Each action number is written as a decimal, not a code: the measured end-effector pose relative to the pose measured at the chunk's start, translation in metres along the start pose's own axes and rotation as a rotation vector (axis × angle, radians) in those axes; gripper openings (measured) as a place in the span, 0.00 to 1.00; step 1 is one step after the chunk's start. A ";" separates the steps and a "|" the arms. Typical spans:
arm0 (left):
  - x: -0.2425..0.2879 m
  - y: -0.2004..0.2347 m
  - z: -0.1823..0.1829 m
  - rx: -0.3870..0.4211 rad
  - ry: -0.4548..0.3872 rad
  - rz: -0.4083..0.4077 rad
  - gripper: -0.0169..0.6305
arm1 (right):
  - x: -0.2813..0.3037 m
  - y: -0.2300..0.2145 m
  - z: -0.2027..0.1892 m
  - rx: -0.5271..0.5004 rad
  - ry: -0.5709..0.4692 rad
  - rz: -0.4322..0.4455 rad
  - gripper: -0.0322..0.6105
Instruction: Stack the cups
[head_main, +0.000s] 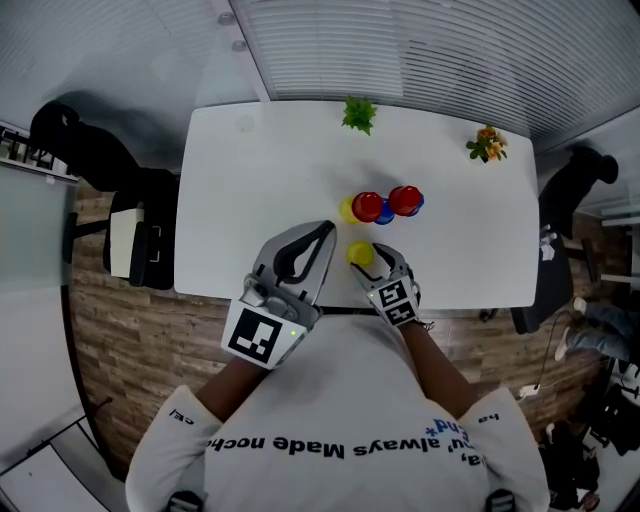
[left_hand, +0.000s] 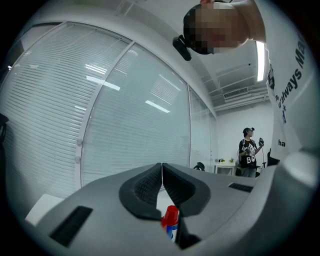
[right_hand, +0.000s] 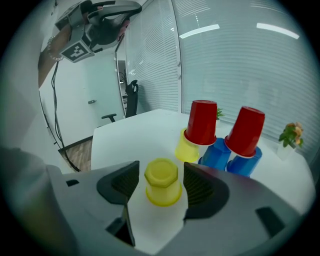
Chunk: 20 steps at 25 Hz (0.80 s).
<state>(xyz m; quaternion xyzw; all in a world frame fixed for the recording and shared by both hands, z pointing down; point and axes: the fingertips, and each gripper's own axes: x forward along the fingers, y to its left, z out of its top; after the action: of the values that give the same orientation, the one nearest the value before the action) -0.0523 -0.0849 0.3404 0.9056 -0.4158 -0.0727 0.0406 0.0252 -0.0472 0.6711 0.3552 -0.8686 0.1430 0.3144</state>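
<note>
A yellow cup (right_hand: 162, 172) stands upside down on the white table (head_main: 250, 180) between the jaws of my right gripper (right_hand: 161, 186), which is open with a narrow gap on each side of the cup. Beyond it is a small pyramid: a yellow cup (right_hand: 187, 149) and two blue cups (right_hand: 217, 153) at the base, with two red cups (right_hand: 202, 122) upside down on top. My left gripper (head_main: 328, 230) is shut on nothing and held above the table's near edge. Through its frame a red cup (left_hand: 170, 216) on a blue one shows.
A green plant (head_main: 358, 113) and an orange-flowered plant (head_main: 487, 143) stand at the table's far edge. A black chair (head_main: 140, 240) is at the left end, another (head_main: 560, 200) at the right. A person (left_hand: 248, 150) stands far off in the room.
</note>
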 end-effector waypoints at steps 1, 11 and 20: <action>-0.001 0.001 0.000 0.000 0.001 0.002 0.06 | 0.002 0.000 -0.002 0.000 0.005 0.001 0.50; 0.000 0.003 0.000 -0.001 0.001 0.015 0.06 | 0.016 0.000 -0.011 0.012 0.030 0.002 0.44; 0.002 0.001 0.003 0.000 -0.007 0.015 0.06 | -0.003 0.001 0.001 0.017 0.023 0.016 0.43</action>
<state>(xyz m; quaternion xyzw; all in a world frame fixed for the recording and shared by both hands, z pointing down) -0.0520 -0.0868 0.3376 0.9021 -0.4230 -0.0756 0.0399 0.0257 -0.0454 0.6683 0.3494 -0.8664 0.1569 0.3202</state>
